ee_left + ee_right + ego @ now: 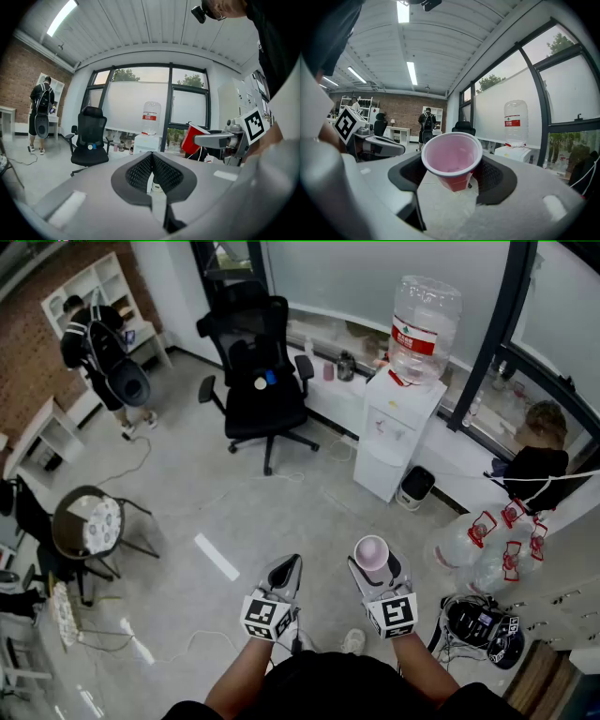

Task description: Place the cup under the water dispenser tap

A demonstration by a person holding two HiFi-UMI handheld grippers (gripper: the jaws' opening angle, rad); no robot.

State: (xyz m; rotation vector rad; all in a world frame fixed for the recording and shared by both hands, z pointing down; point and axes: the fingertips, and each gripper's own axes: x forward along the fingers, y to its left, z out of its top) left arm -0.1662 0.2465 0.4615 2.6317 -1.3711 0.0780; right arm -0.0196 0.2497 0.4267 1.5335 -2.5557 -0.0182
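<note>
A red plastic cup with a pale pink inside stands upright between the jaws of my right gripper, which is shut on it. In the right gripper view the cup fills the space between the pads of the right gripper. The white water dispenser, with a clear bottle on top, stands by the window, well ahead of the cup. My left gripper is held beside the right one, shut and holding nothing; its pads meet in the left gripper view. That view also shows the cup and the dispenser.
A black office chair stands left of the dispenser. A small bin sits at the dispenser's foot. Several empty water bottles lie at the right. A round chair is at the left, and a person stands by shelves far left.
</note>
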